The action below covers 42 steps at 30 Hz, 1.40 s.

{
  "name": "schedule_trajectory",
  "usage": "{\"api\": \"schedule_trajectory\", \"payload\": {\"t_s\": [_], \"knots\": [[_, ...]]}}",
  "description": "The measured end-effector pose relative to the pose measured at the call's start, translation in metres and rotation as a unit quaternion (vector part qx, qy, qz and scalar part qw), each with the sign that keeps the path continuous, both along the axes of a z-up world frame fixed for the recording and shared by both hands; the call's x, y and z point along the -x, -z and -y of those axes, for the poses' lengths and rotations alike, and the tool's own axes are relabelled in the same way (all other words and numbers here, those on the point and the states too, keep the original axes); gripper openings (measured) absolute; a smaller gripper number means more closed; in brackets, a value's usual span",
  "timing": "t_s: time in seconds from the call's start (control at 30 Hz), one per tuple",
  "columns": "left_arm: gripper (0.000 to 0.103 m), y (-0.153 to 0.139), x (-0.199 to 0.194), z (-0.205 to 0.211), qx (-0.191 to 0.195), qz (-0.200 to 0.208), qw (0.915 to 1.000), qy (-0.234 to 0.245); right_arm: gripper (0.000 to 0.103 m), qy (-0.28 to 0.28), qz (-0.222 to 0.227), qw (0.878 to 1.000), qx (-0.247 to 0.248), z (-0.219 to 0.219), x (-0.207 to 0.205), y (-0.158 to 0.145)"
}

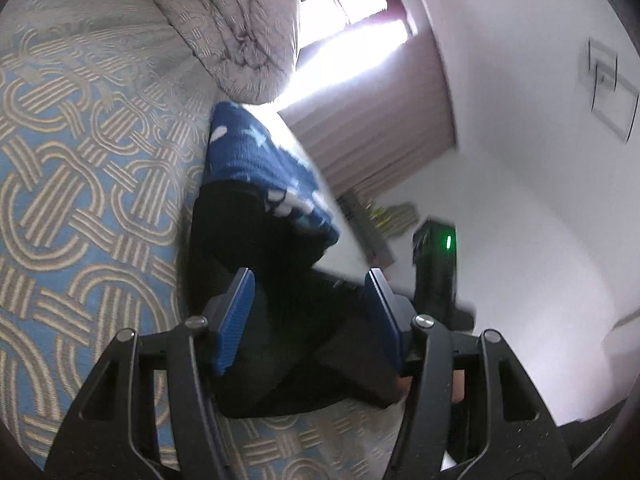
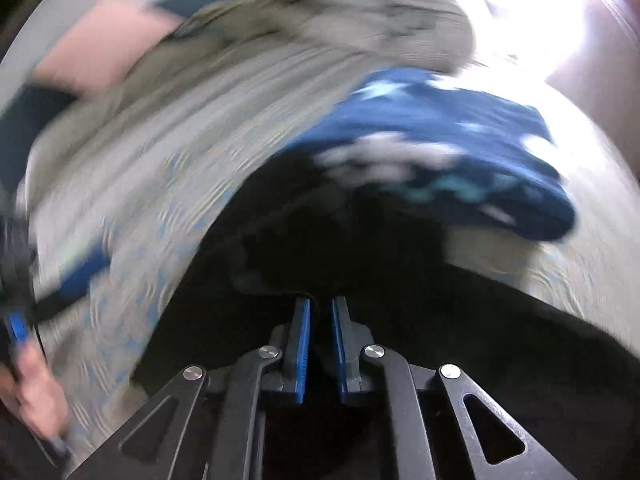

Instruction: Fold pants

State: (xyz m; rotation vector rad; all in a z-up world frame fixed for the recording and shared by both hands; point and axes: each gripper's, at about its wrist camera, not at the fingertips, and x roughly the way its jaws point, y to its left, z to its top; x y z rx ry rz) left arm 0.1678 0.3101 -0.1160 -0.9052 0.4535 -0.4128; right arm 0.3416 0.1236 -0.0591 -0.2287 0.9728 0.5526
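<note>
The black pants [image 1: 256, 264] look soft and limp, so expect them to sag and slide; take them by an edge or hem, not mid-cloth. They lie on the patterned bedspread [image 1: 80, 184], partly under a blue blanket [image 1: 264, 160]. Your left gripper [image 1: 308, 312] hovers spread above them, while your right gripper [image 2: 320, 320] looks pinched on pants fabric (blurred view).

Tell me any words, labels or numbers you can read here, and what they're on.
None can be read.
Blue blanket: white and pale shapes, not legible as letters.
Wall frames: too blurred to show any text.
Green light on the black device: a plain bar, no digit.
</note>
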Motion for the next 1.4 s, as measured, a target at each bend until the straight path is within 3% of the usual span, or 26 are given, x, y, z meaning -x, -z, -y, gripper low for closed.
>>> {"api": "schedule_trajectory", "payload": {"t_s": [0.13,0.27,0.3,0.37,0.47,0.6,0.83,0.9,1.0,1.13,1.2,1.23,1.27,1.37,1.4], "knots": [[0.058,0.005,-0.005,0.016,-0.049,-0.035,0.9981,0.016,0.014,0.071,-0.067,0.993,-0.071,0.053,-0.039,-0.001],[0.058,0.007,-0.006,0.026,-0.068,-0.051,0.9958,0.033,0.034,0.129,-0.130,0.974,-0.134,0.105,-0.061,0.008],[0.058,0.009,-0.009,0.027,-0.070,-0.053,0.9955,0.034,0.045,0.128,-0.151,0.969,-0.150,0.115,-0.063,0.012],[0.058,0.012,-0.013,0.027,-0.071,-0.057,0.9952,0.035,0.051,0.120,-0.172,0.964,-0.162,0.118,-0.059,0.021],[0.058,0.015,-0.013,0.025,-0.065,-0.060,0.9954,0.036,0.052,0.106,-0.202,0.957,-0.178,0.126,-0.058,0.026],[0.058,0.017,-0.012,0.024,-0.062,-0.063,0.9954,0.037,0.053,0.079,-0.271,0.938,-0.204,0.130,-0.060,0.044],[0.058,0.016,-0.013,0.026,-0.062,-0.064,0.9952,0.041,0.053,0.053,-0.309,0.922,-0.228,0.129,-0.052,0.052],[0.058,0.016,-0.013,0.027,-0.063,-0.064,0.9951,0.043,0.053,0.044,-0.302,0.926,-0.223,0.124,-0.052,0.054],[0.058,0.018,-0.014,0.026,-0.059,-0.065,0.9951,0.044,0.054,0.039,-0.301,0.924,-0.233,0.101,-0.074,0.057],[0.058,0.020,-0.014,0.024,-0.051,-0.066,0.9955,0.045,0.054,0.036,-0.324,0.909,-0.260,0.080,-0.092,0.067],[0.059,0.020,-0.014,0.025,-0.051,-0.066,0.9955,0.046,0.054,0.028,-0.326,0.909,-0.256,0.072,-0.091,0.068],[0.059,0.019,-0.013,0.025,-0.052,-0.065,0.9955,0.046,0.054,0.019,-0.327,0.911,-0.251,0.068,-0.088,0.067],[0.059,0.019,-0.013,0.025,-0.052,-0.064,0.9955,0.046,0.047,0.010,-0.329,0.912,-0.246,0.064,-0.085,0.067],[0.059,0.019,-0.013,0.025,-0.051,-0.064,0.9956,0.046,0.010,-0.001,-0.337,0.912,-0.233,0.059,-0.075,0.071],[0.059,0.019,-0.013,0.024,-0.050,-0.063,0.9957,0.046,0.007,0.009,-0.330,0.916,-0.228,0.060,-0.075,0.073]]}}
